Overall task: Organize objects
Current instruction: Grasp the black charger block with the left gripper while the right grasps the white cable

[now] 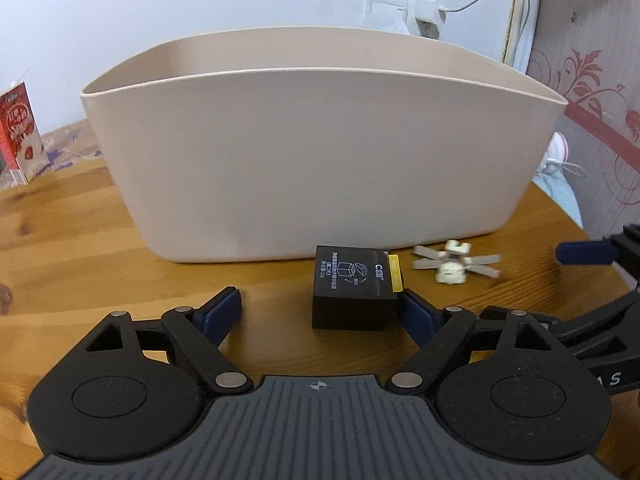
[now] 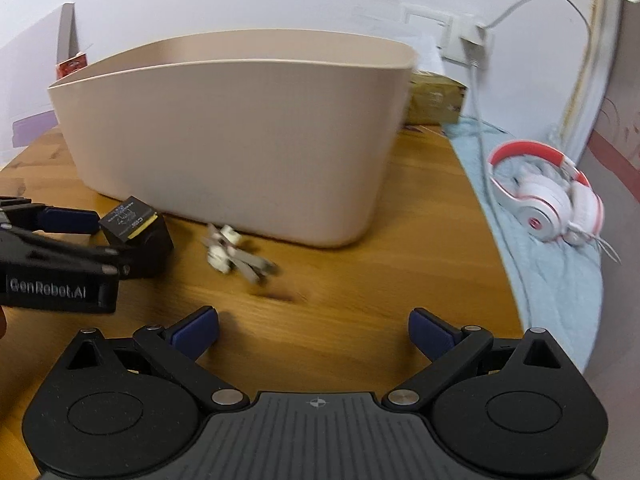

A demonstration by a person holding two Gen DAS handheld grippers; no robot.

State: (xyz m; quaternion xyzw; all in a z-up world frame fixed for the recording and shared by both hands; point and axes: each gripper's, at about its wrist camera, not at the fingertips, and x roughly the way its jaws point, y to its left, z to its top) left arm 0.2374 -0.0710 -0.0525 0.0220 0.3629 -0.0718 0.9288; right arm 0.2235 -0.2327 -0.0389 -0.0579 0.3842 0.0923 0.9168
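Left gripper (image 1: 320, 312): jaws spread wide, pinching nothing. The right-hand blue pad (image 1: 416, 314) sits against or just beside the right flank of the black box (image 1: 352, 292); contact cannot be confirmed. The left-hand pad stands well apart from the box. Judged purpose: the jaws straddle the box ready to close on it.

Right gripper (image 2: 314, 330): jaws spread wide, holding nothing and touching nothing; only bare desk (image 2: 360, 280) lies between the pads. Judged purpose: lined up for an approach to the small toy.

Black box: small cube, white print and a yellow strip on its top face, resting on the desk at about 1 o'clock from the left gripper, just short of the bin's near wall.

Small toy (image 2: 228, 250): white figure with grey blade-like arms, blurred, lying on the desk at about 11 o'clock from the right gripper, just beside the bin's base and near the box, not touching it.

Beige bin (image 1: 320, 152): large, open-topped, at 12 o'clock from both grippers; interior floor hidden. Judged to be the container both loose items are bound for, neither yet inside.

Red-and-white carton (image 1: 20, 132): upright at 10 o'clock, far desk edge.

Headphones (image 2: 548, 196): red and white, on a pale blue cloth (image 2: 560, 280) at 2 o'clock, off the desk.
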